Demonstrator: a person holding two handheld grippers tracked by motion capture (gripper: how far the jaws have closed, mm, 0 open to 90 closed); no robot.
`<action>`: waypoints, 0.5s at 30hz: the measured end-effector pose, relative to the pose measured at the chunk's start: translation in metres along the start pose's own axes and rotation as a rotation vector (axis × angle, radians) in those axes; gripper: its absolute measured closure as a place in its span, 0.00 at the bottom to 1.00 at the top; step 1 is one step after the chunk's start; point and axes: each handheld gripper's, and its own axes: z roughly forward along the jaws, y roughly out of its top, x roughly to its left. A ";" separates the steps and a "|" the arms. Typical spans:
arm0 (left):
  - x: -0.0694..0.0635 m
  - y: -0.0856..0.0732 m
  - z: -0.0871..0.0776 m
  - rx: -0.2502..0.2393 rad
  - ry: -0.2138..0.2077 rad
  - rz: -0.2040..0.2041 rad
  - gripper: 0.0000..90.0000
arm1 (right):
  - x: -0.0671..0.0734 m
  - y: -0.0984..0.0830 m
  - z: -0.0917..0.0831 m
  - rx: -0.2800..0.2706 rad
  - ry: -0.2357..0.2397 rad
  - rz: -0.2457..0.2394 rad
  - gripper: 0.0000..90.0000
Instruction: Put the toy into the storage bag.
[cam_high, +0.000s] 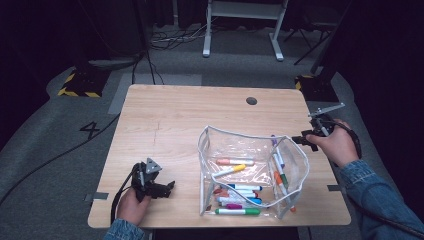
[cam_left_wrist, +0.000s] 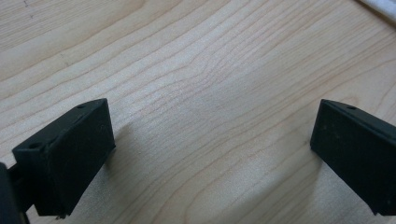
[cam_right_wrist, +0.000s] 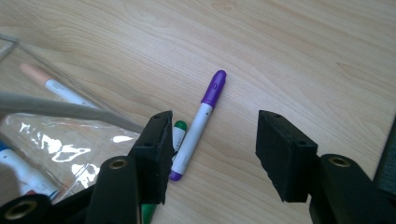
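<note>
A clear plastic pouch (cam_high: 250, 170) with a grey zip rim stands open on the wooden table (cam_high: 175, 115), holding several coloured markers (cam_high: 240, 200). Just beyond its right side lies a purple-capped white marker (cam_right_wrist: 201, 121), with a green-capped marker (cam_right_wrist: 179, 129) beside it, partly hidden by my jaw. My right gripper (cam_right_wrist: 212, 126) hovers low over the purple marker, open, its jaws apart on either side of the marker and touching nothing. In the high view that gripper (cam_high: 306, 140) sits at the pouch's right edge. My left gripper (cam_left_wrist: 212, 107) is open over bare wood, near the table's front left (cam_high: 162, 189).
A dark round hole (cam_high: 251, 100) is set in the table's far side. The pouch's zip rim (cam_right_wrist: 70, 109) crosses the left of the right gripper view. Beyond the table stand white desk legs (cam_high: 206, 30) and floor cables (cam_high: 170, 37).
</note>
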 end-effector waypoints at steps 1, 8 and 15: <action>0.000 0.000 0.000 0.000 0.000 0.000 0.00 | -0.001 -0.001 0.005 0.002 0.000 0.002 0.53; 0.000 0.000 0.000 0.000 0.000 0.000 0.00 | -0.006 -0.005 0.036 0.028 0.014 0.018 0.54; 0.000 0.000 0.000 0.002 0.001 0.000 0.00 | -0.006 -0.013 0.066 0.046 0.028 0.035 0.56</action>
